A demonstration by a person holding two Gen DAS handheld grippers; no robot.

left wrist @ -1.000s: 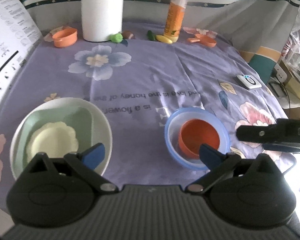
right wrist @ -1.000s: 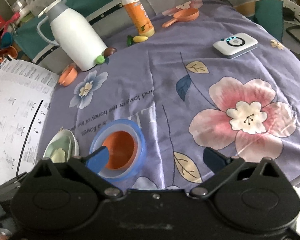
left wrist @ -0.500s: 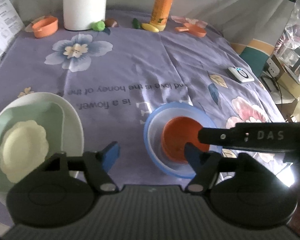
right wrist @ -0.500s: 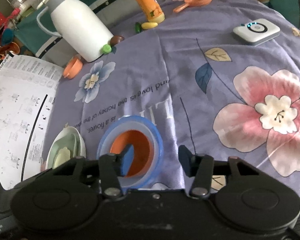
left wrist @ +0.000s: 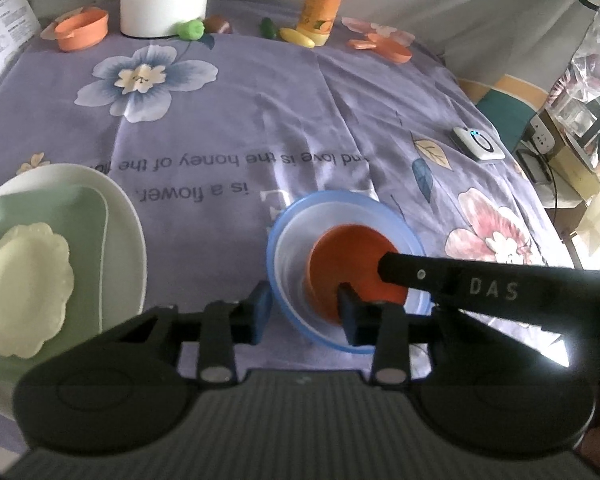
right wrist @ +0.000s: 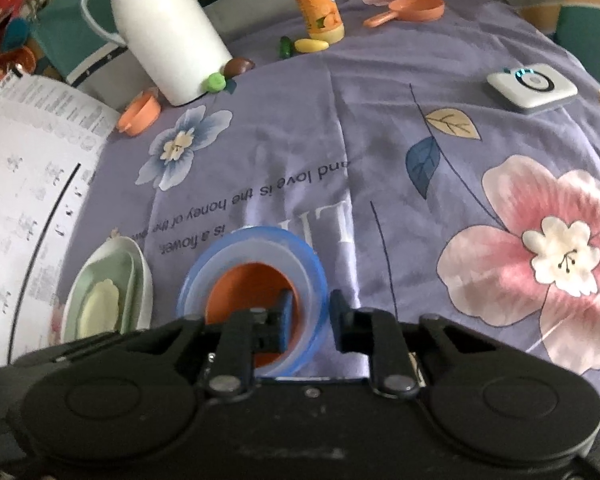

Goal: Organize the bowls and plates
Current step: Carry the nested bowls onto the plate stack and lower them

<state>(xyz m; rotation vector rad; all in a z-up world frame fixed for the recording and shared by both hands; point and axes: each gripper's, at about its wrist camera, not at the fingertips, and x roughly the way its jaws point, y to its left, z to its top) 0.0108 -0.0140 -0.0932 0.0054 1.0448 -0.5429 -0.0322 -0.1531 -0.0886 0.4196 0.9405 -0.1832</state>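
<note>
Both my claws have just been closing on the near wall of the blue-rimmed translucent plastic bowl [left wrist: 346, 270] on the counter: left claw [left wrist: 303, 312] and right claw [right wrist: 309, 320] each straddle it. I'd lift together, level, keeping the small orange bowl [right wrist: 252, 288] nested.

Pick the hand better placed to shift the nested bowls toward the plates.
Left, probably. The left gripper straddles the nested bowls' wall nearest the plates; the right gripper straddles the far wall. Both jaws have just been closing.
</note>
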